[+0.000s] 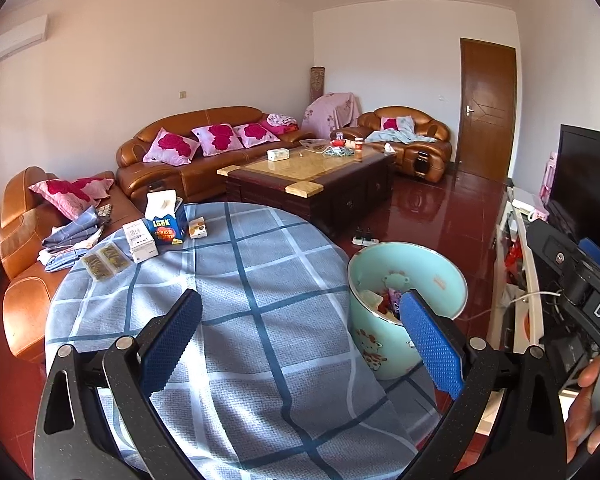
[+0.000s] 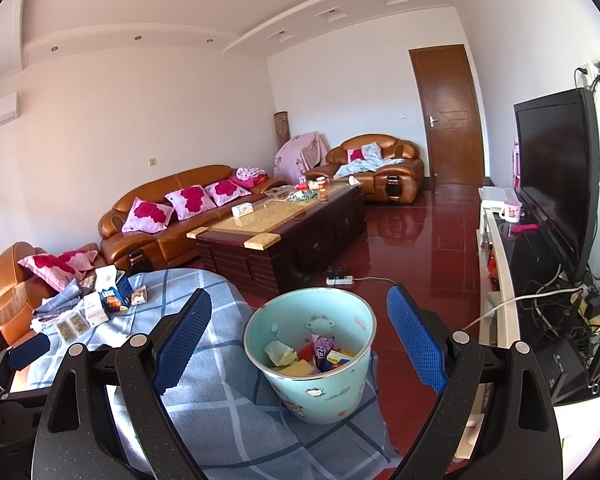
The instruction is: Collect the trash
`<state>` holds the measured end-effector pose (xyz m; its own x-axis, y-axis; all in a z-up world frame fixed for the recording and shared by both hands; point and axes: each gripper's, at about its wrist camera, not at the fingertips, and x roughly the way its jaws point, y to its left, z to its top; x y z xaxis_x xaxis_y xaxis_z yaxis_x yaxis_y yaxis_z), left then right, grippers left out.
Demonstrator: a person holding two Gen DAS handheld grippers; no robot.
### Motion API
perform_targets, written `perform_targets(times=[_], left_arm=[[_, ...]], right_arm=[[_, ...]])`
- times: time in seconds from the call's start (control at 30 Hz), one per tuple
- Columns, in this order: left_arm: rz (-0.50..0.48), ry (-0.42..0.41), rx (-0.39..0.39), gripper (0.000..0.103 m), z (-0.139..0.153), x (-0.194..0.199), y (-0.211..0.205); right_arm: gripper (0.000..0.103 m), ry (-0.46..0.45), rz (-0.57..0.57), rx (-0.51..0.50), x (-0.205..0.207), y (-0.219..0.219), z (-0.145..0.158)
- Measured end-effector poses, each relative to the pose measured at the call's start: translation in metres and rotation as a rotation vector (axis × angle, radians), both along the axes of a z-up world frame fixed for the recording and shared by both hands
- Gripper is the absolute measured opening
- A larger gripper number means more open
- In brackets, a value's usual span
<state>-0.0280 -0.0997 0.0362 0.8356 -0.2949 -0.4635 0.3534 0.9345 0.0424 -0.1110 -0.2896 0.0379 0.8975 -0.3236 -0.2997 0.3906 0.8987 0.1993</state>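
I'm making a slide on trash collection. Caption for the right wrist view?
Open right gripper above a light-blue bin holding wrappers, beside a checked-cloth table.

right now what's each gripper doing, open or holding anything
left gripper: open, empty, above the table.
right gripper: open, empty, over the bin.

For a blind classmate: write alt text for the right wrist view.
An open, empty right claw frames a pale blue trash bin holding wrappers, beside a round table in a checked blue cloth. Boxes sit at the table's far edge.
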Motion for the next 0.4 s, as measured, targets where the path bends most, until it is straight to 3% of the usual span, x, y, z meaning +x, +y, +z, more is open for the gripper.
perform_targets(times=[0.4], left_arm=[[0.020,-0.001,0.019,0.097,-0.0010,0.0036,-0.0007]], right_arm=[[0.088,0.026,0.003,0.008,0.0038,0.0008,-0.0067]])
